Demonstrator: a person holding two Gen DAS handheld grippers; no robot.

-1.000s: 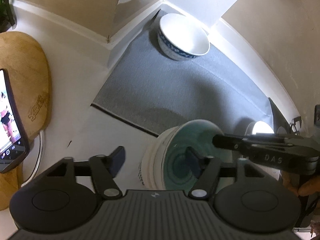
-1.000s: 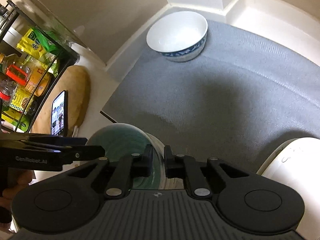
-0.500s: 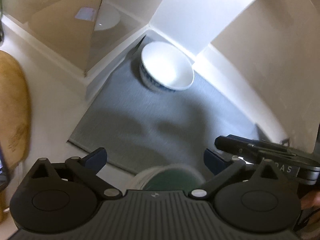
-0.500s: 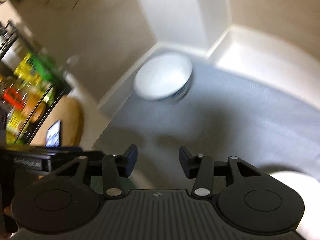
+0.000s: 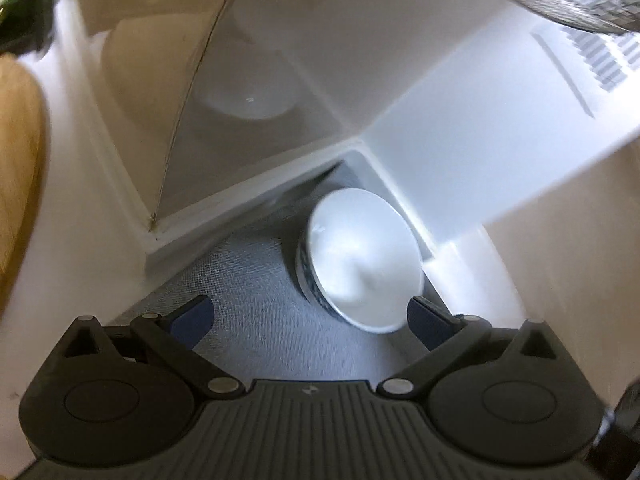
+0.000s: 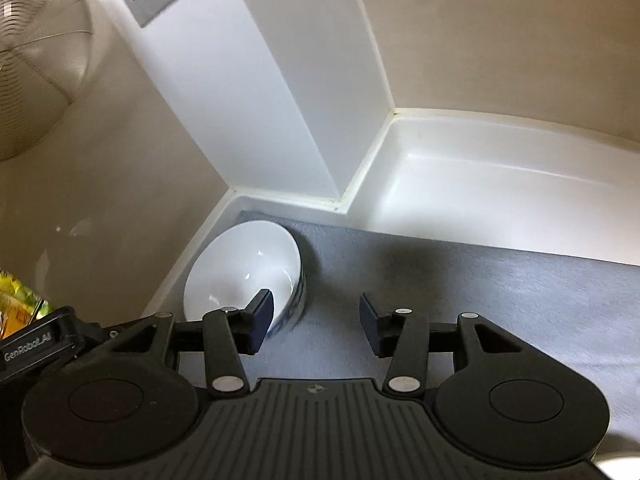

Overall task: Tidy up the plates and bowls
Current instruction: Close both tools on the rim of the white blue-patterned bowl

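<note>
The left tongs (image 5: 310, 320) stand fully spread and the right tongs (image 6: 316, 326) half spread, both empty above the grey mat (image 6: 460, 280), with the white blue-banded bowl (image 6: 242, 268) resting in the mat's far corner on the counter (image 6: 480, 184).

left gripper (image 5: 310, 318): black ribbed housing, two round discs, silver pivot screws, dark-blue pads | right gripper (image 6: 316, 320): identical build, crosshair mark on housing | white "GenRobot.AI" lettering on neighbouring unit
</note>
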